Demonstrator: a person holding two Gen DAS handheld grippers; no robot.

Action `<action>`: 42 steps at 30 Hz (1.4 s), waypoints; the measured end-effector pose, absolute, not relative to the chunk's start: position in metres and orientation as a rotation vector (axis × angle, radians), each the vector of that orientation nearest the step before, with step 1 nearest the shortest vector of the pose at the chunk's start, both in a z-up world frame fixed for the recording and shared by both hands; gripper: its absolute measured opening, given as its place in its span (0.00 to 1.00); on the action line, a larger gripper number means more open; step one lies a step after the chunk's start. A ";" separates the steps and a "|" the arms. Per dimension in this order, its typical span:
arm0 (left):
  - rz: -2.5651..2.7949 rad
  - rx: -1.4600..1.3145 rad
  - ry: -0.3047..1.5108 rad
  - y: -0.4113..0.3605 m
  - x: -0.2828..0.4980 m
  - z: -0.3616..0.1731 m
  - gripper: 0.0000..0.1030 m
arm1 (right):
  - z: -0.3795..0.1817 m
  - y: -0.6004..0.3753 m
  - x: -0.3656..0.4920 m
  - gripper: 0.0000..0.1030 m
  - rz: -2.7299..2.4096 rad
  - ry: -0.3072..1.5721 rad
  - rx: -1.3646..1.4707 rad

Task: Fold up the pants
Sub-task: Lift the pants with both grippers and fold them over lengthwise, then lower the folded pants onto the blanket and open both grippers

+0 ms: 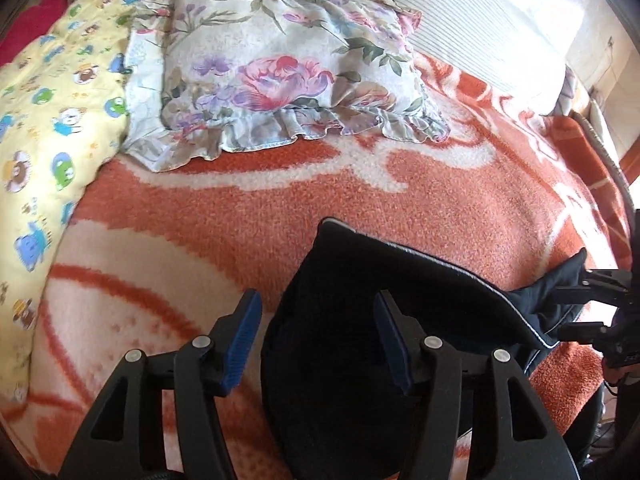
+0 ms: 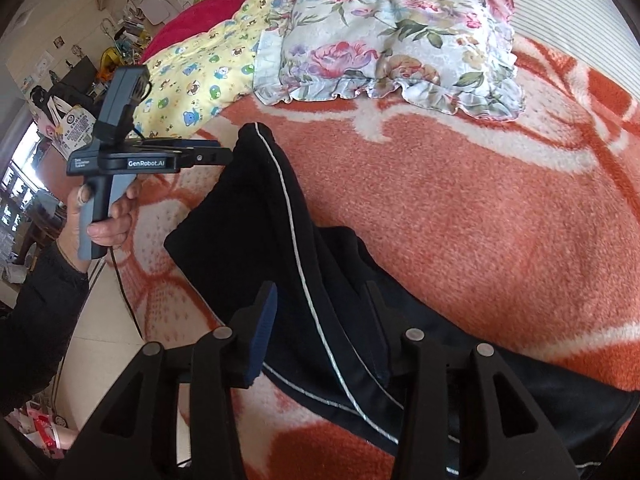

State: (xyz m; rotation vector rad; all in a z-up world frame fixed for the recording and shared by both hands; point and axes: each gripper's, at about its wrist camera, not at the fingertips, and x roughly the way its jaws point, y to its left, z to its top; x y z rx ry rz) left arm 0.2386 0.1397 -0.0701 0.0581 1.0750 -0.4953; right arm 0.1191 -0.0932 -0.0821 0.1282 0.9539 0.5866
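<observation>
The black pants lie partly folded on the orange blanket, below the flowered pillow. The left gripper stands wide open over the cloth, gripping nothing. The right gripper is partly open, pants between its fingers, not pinched.

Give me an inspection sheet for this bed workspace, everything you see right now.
Surface: fuzzy orange and white blanket covering a bed.
Job's things: black pants with a thin white side stripe, partly folded, draped over the near edge.
Clutter: ruffled floral pillow; yellow cartoon-print quilt; red cloth.
Grippers: left gripper open over the pants; right gripper open, pants between its fingers.
Cables: black cable hanging below the left gripper.
Surroundings: cluttered shelves, tiled floor.
</observation>
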 end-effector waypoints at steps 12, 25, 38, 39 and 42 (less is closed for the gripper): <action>-0.576 0.098 1.086 0.127 0.260 -0.094 0.41 | -0.105 -0.053 0.171 0.44 0.591 1.010 0.133; -0.494 0.037 0.958 0.144 0.209 -0.057 0.06 | -0.081 -0.040 0.135 0.13 0.695 0.919 0.079; -0.375 -0.079 1.011 0.180 0.133 -0.097 0.07 | -0.121 -0.010 0.098 0.13 0.777 0.996 -0.050; -0.373 -0.080 1.016 0.181 0.128 -0.098 0.07 | -0.125 -0.009 0.098 0.13 0.776 1.006 -0.050; -0.361 -0.076 1.021 0.187 0.113 -0.095 0.07 | -0.134 -0.006 0.099 0.17 0.782 1.049 -0.025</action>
